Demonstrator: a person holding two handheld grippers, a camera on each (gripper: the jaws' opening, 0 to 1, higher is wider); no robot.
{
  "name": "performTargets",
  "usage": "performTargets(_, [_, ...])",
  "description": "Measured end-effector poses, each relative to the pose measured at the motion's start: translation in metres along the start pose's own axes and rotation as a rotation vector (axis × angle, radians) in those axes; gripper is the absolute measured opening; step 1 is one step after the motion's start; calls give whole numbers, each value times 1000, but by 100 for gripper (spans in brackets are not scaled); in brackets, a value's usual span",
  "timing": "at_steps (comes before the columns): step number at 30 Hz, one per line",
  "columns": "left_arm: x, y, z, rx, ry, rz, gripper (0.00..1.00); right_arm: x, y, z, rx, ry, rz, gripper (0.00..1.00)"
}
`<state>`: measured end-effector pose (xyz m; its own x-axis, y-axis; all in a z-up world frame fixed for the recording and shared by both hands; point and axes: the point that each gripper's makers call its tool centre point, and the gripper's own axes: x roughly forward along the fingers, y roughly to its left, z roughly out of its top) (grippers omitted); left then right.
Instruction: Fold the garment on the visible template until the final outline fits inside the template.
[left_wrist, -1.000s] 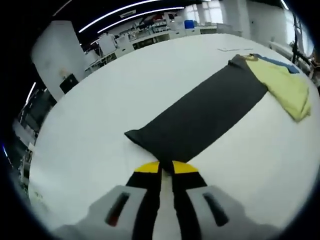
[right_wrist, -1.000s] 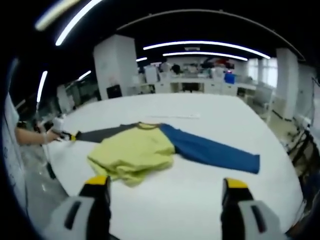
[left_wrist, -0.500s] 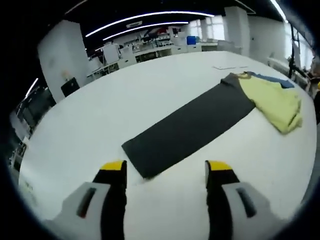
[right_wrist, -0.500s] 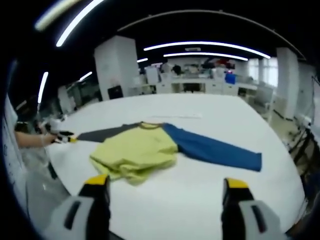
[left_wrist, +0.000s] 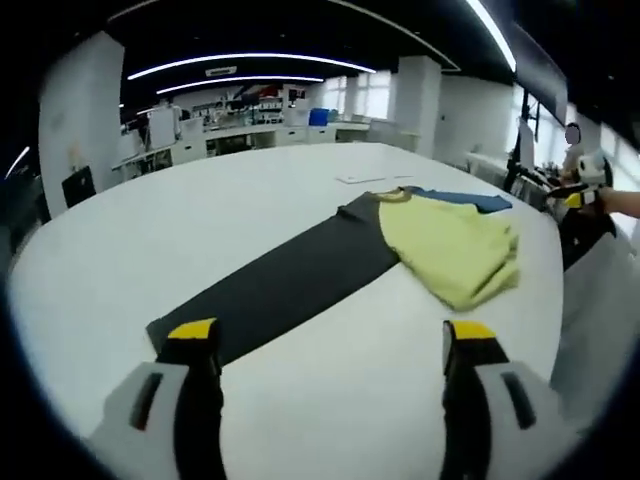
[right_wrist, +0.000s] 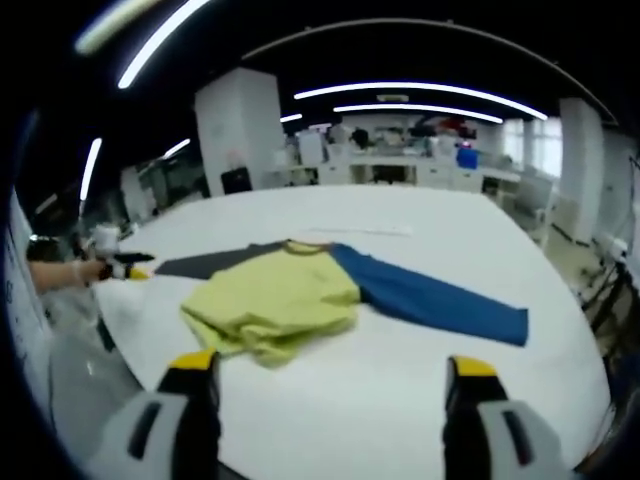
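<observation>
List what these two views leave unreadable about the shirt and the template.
- Template outline: none discernible on the white table in either view.
- Yellow body: bunched; folded layers hide its hem.
- Blue sleeve: in the left gripper view, mostly hidden behind the body.
- Dark sleeve: in the right gripper view, foreshortened, cuff too small.

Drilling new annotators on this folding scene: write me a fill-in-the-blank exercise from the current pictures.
1. The long-sleeved garment's bunched yellow-green body lies on the white table between a blue sleeve and a ____ sleeve.
2. The left gripper has its jaws ____.
3. The right gripper holds ____.

Missing words: dark grey; open; nothing
</observation>
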<state>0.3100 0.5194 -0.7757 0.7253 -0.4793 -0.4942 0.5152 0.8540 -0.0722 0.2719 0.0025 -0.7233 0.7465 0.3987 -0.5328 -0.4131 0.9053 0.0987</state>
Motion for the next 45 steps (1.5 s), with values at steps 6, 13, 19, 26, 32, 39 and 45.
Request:
performTargets(6, [7, -20, 10, 22, -30, -30, 85, 11, 7, -1, -47, 11, 19, 91])
performTargets(13, [14, -48, 13, 50, -40, -66, 79, 33, 25, -4, -137, 53, 69, 87])
performTargets(19, [21, -74, 9, 75, -40, -84, 75, 55, 47, -13, -255, 111, 138, 77])
performTargets(26, [27, -103, 3, 56, -39, -113, 74, 82, 67, -25, -332, 162, 183, 66])
performTargets(32, [28, -122, 1, 61, -40, -117, 71, 102, 79, -46, -418, 235, 226, 50])
performTargets(39, [35, -133, -5, 101, -8, -148, 59, 122, 88, -53, -506, 259, 237, 31])
performTargets(45, [51, -154, -8, 102, 9, -206, 52, 130, 96, -52, -517, 255, 246, 23])
